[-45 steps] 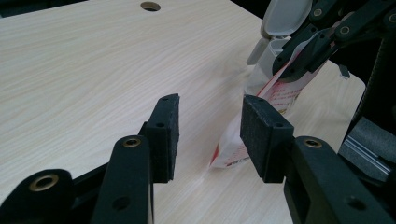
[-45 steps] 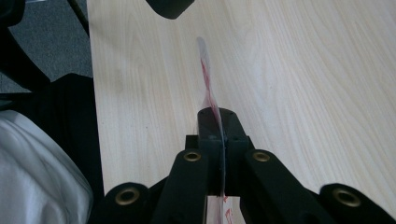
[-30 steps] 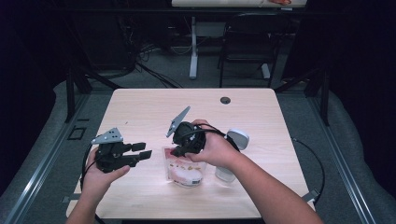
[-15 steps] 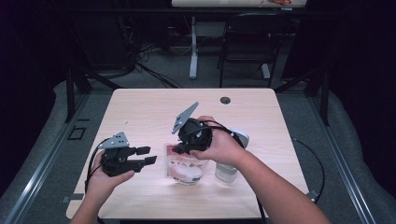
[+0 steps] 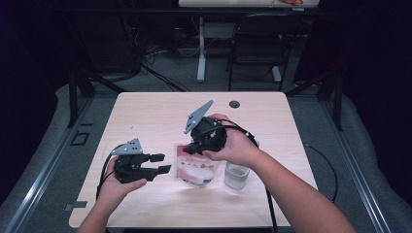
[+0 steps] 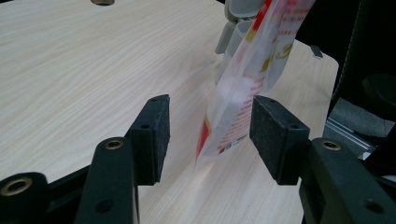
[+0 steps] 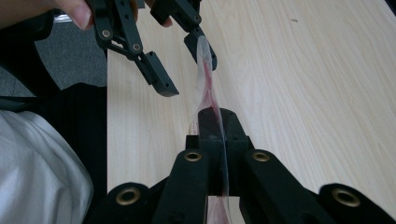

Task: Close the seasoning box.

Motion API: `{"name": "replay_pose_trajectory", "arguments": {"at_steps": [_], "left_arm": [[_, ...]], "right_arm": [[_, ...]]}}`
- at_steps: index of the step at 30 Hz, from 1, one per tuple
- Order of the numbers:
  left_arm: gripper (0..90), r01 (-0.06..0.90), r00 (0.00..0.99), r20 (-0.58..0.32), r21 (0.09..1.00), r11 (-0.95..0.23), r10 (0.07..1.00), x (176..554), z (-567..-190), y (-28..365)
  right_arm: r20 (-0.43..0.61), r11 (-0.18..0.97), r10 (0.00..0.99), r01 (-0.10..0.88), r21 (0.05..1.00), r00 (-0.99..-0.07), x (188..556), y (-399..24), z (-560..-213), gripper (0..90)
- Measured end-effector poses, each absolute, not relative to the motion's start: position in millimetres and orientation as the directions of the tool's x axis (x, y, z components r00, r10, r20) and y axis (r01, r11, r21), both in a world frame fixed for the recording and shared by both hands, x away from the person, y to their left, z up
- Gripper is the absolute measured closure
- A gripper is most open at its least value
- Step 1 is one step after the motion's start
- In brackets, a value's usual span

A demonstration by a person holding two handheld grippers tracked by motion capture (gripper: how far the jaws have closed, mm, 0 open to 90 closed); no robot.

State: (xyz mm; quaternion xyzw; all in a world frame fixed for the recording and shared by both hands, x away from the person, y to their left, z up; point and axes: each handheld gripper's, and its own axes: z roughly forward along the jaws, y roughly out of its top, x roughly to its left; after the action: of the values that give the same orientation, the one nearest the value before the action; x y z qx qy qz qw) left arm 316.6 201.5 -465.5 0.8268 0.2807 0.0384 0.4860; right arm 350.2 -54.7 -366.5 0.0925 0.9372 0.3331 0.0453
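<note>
Pinched at its top edge by the right gripper [image 5: 194, 145], fingers clamped tight: a clear pouch [image 5: 197, 170] with red print, hanging over the middle of the pale wood surface [image 5: 145, 111]. Left gripper [image 5: 163, 163] level just beside it, fingers [image 6: 152, 135] just been opening, now apart, the pouch's lower corner between them, untouched on the near side. Directly behind the pouch, a clear lidded cup [image 5: 236, 174], partly covered by the right hand [image 5: 233, 145]. Small dark grommet [image 5: 234, 104] near the far edge. Print on the pouch blurred, unreadable.
</note>
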Motion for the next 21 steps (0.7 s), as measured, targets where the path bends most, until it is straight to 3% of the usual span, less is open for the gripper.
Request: {"name": "replay_pose_trajectory", "arguments": {"at_steps": [21], "left_arm": [[42.7,0.378,0.886,-0.195,0.828,-0.414,0.42,322.9,-478.1,172.4]], "right_arm": [[-0.05,0.758,0.194,0.118,0.641,-0.98,347.2,-62.8,-344.9,90.0]]}}
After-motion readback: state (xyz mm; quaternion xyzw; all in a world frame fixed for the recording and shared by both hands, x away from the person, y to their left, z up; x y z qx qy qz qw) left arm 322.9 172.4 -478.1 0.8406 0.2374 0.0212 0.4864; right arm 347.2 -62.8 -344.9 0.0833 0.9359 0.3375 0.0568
